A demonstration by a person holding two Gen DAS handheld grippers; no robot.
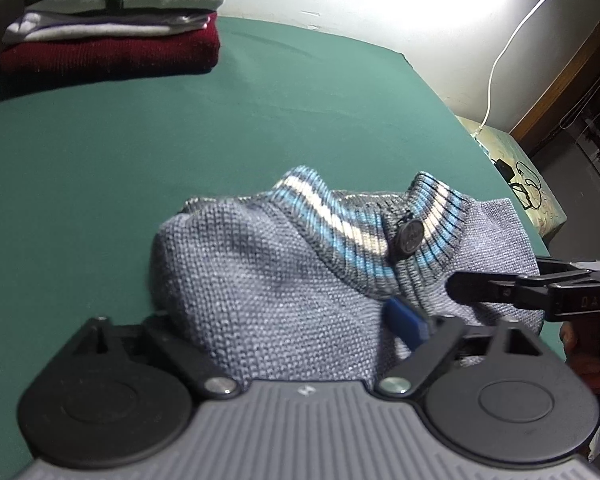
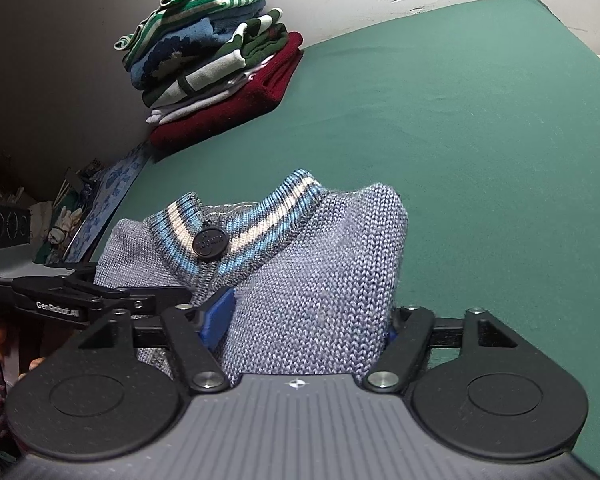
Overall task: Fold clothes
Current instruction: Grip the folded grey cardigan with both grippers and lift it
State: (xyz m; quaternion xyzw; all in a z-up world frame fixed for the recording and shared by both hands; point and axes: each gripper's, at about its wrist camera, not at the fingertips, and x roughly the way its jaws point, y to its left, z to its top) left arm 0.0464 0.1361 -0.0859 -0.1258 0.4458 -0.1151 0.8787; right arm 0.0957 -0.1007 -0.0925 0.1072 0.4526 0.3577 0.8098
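Note:
A grey-blue knitted sweater [image 1: 268, 280] with a striped collar and a dark button [image 1: 410, 236] lies bunched on the green tabletop [image 1: 220, 112]. My left gripper [image 1: 288, 320] straddles its near-left part. Knit fills the gap up to the blue pad [image 1: 404, 320], and the other finger is hidden under fabric. In the right wrist view the sweater [image 2: 312, 280] fills the space between both blue pads [image 2: 216, 316] of my right gripper [image 2: 304, 324]. Each gripper's fingers show in the other's view, close beside the collar [image 2: 236, 232].
A stack of folded clothes [image 1: 112, 32] [image 2: 220, 76] stands at the far corner against the wall, a dark red knit at its bottom. A white cable [image 1: 500, 52] hangs down the wall at the right. Bare green surface [image 2: 480, 128] spreads beyond the sweater.

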